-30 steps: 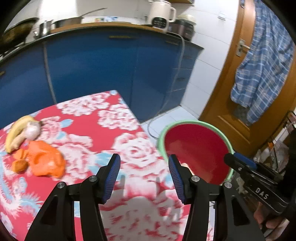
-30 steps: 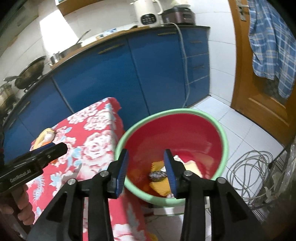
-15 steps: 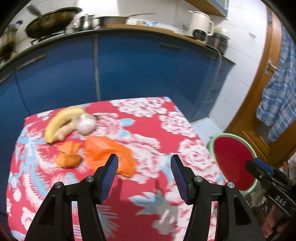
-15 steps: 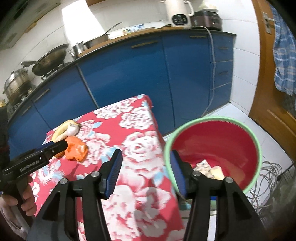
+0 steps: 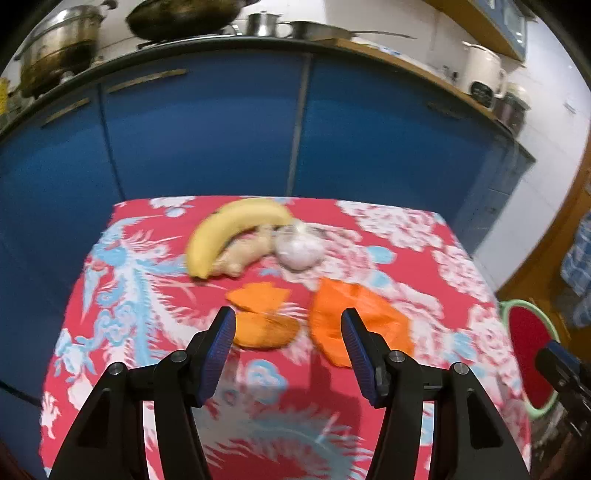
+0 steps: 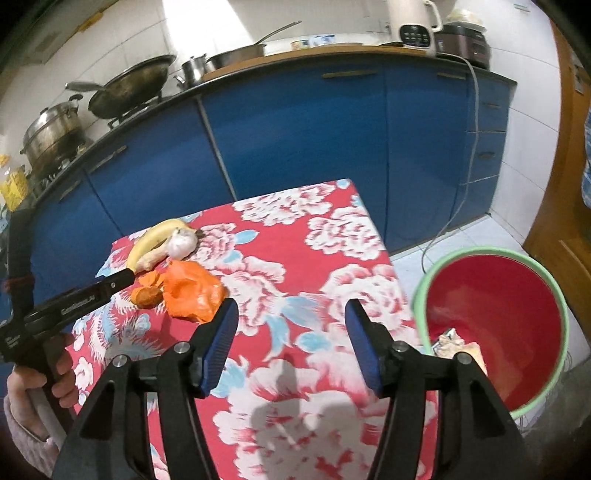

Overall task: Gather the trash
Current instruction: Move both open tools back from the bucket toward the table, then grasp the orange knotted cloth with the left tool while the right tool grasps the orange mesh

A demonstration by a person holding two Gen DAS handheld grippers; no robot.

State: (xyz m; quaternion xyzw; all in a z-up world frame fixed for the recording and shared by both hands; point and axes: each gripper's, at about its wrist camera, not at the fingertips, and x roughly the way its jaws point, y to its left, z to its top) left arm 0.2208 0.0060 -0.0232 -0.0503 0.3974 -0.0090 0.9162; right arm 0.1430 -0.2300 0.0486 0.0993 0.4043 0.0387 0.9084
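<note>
An orange plastic bag [image 5: 356, 321] [image 6: 192, 291] lies crumpled on the red flowered tablecloth [image 5: 147, 295] [image 6: 295, 258]. Two orange peel pieces [image 5: 264, 323] [image 6: 147, 293] lie left of it. My left gripper [image 5: 288, 347] is open and empty, just short of the peel and bag. My right gripper [image 6: 291, 338] is open and empty above the cloth, right of the bag. The red basin with a green rim [image 6: 517, 306] [image 5: 524, 332] stands on the floor at the table's right and holds some trash [image 6: 454, 343].
A banana [image 5: 229, 229] [image 6: 151, 236], a ginger root [image 5: 247, 251] and a garlic bulb [image 5: 299, 247] [image 6: 181, 242] lie at the table's far side. Blue cabinets [image 6: 314, 129] stand behind, with pots and a kettle [image 6: 413, 26] on top. A wooden door [image 6: 569, 184] is at right.
Both grippers swung left from the basin toward the table. My left gripper now faces the peel and bag up close. My right gripper moved off the basin over the cloth.
</note>
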